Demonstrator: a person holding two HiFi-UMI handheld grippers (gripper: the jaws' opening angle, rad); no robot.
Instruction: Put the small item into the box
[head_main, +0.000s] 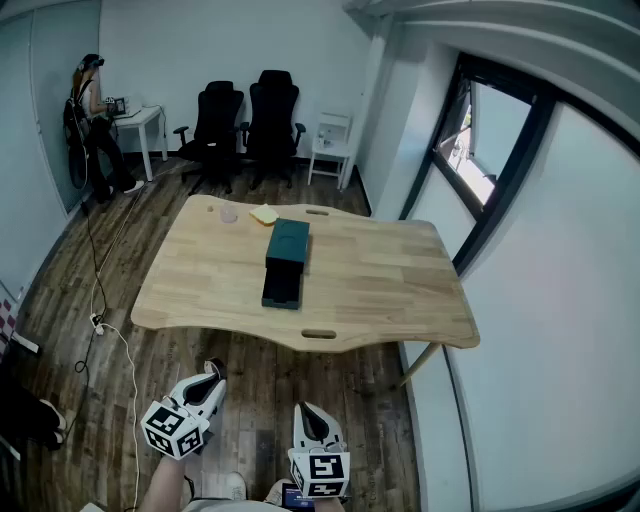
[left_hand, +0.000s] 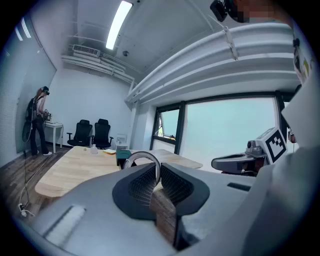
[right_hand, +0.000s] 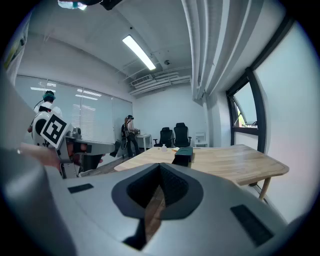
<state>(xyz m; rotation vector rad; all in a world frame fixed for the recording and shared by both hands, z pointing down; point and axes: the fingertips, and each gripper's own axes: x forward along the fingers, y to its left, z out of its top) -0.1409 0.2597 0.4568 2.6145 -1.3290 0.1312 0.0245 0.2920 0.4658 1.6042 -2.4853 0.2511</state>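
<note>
The left gripper (left_hand: 155, 171) has its jaws pressed together on a silvery ring (left_hand: 142, 156). The ring's arc stands up just above the jaw tips (only that upper part shows). Beside it, the right gripper (right_hand: 160, 171) has its jaws together with nothing between them; only a sliver of floor shows through the gap lower down. In the head view both are held low over the wooden floor (head_main: 250, 385), the left gripper (head_main: 212, 368) and the right gripper (head_main: 308, 412) a little apart from each other, each pointing ahead at the tabletop (head_main: 390, 285) and short of its near edge.

Ahead of both grippers, near the middle of the tabletop, lies the dark green box (head_main: 289, 243). A darker drawer (head_main: 282, 288) sticks out of the end that faces the grippers. From the left gripper's camera the box (left_hand: 123, 155) shows just behind the ring. From the right gripper's camera the box (right_hand: 184, 151) sits straight ahead, beyond the jaw tips.

Past the box, toward the tabletop's far edge and slightly to the left, are a flat yellow thing (head_main: 264, 214) and a small clear thing (head_main: 228, 214), near each other but apart.

Beyond the tabletop stand two black office chairs (head_main: 245, 120) and a small white stand (head_main: 332, 145). Far off to the left, a person (head_main: 90, 115) stands at a white desk (head_main: 142, 120).
</note>
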